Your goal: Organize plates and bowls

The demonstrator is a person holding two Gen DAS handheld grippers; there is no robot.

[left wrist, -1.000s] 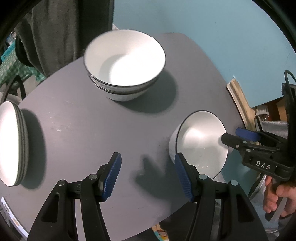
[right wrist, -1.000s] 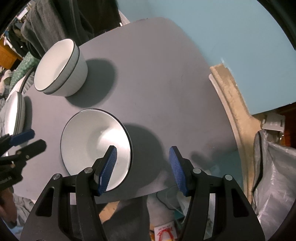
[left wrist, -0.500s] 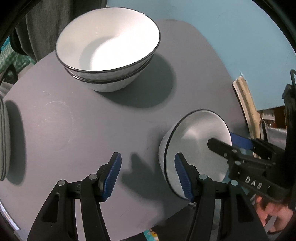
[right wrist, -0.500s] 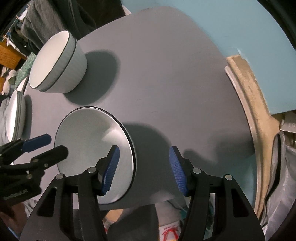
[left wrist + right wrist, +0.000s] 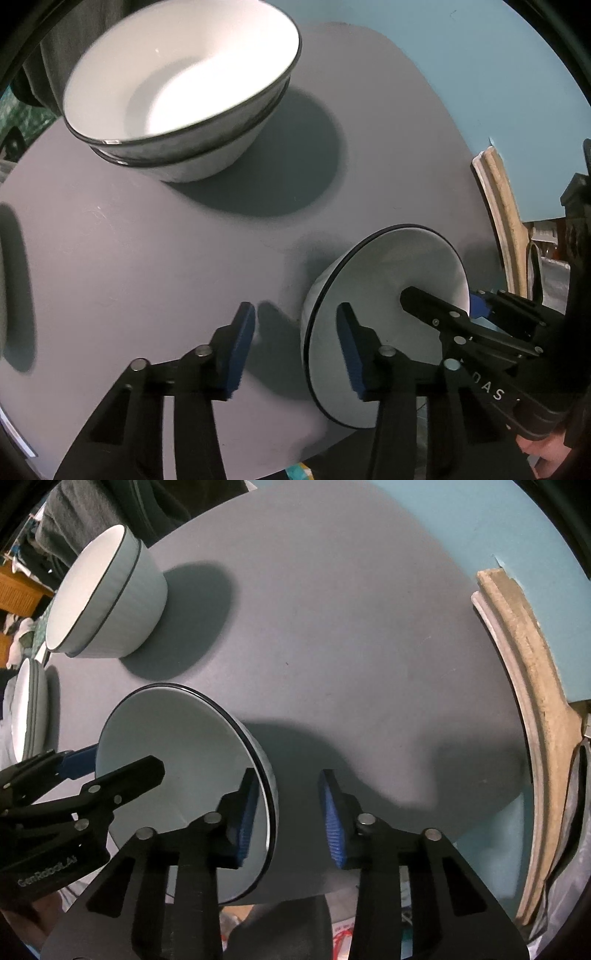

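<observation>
Near the two stacked bowls point(image 5: 177, 99) on the tabletop point(image 5: 351, 646), a third bowl point(image 5: 388, 317) is tilting further than before; both claws, left point(image 5: 295, 347) and right point(image 5: 286, 819), are gaping wide around its rim.

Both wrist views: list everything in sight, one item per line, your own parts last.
round grey table: one, grey, under everything.
stacked white bowls with dark rims: two, nested, far left of table.
single white dark-rimmed bowl: one, tilted, near table edge, both grippers at its rim.
stacked white plates: several, white, far left edge.
blue wall: one, behind table.
left gripper: black, blue pads, open, straddling bowl's rim.
right gripper: black, blue pads, open, straddling bowl's rim.
</observation>
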